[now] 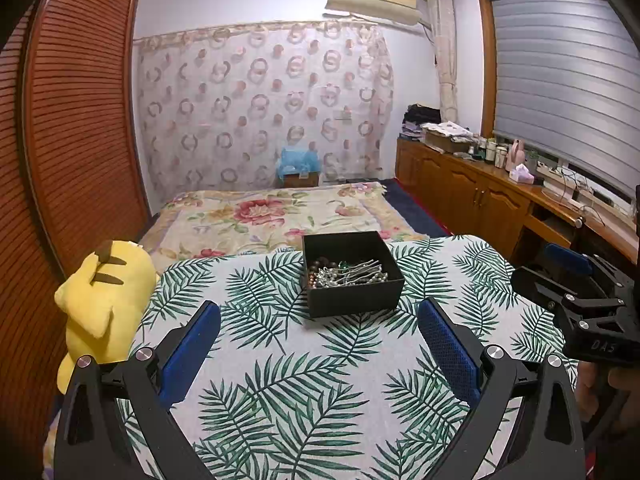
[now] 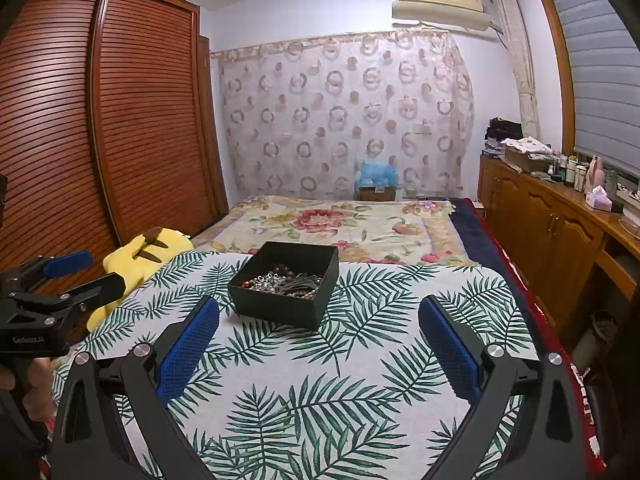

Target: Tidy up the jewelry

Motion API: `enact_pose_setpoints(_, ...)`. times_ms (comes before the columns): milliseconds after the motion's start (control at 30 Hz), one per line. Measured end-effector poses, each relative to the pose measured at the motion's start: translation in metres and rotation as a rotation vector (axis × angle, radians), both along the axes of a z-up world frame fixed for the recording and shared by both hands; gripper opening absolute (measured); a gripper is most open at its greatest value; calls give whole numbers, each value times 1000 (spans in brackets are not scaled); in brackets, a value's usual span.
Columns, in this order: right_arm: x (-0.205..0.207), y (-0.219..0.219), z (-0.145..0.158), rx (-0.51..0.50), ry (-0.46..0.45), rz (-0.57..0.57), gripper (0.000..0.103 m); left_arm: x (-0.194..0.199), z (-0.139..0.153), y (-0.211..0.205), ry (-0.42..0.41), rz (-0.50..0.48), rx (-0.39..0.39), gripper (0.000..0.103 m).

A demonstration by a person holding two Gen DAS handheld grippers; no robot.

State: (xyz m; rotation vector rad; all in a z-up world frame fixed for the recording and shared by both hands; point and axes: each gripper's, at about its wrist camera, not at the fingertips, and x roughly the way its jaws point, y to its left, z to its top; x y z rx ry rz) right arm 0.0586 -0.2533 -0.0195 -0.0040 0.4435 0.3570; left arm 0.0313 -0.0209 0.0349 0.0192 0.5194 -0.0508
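We hold the left tool (image 1: 320,320) and right tool (image 2: 319,318) wide apart and empty, the black jewelry box (image 1: 352,276) just ahead on the leaf-print desk (image 1: 320,380).

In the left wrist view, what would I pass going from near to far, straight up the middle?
Leaf-print cloth → black box of jewelry → floral bedspread → small wooden stand → circle-patterned curtain.

Matt black box (image 1: 352,294), shiny metal jewelry (image 1: 346,274), printed cloth (image 1: 320,380)
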Motion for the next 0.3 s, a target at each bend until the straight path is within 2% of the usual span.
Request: enact_pose_setpoints(300,0,-1,0,1,-3,0,100,-1,0,0,2,-4,-3,95)
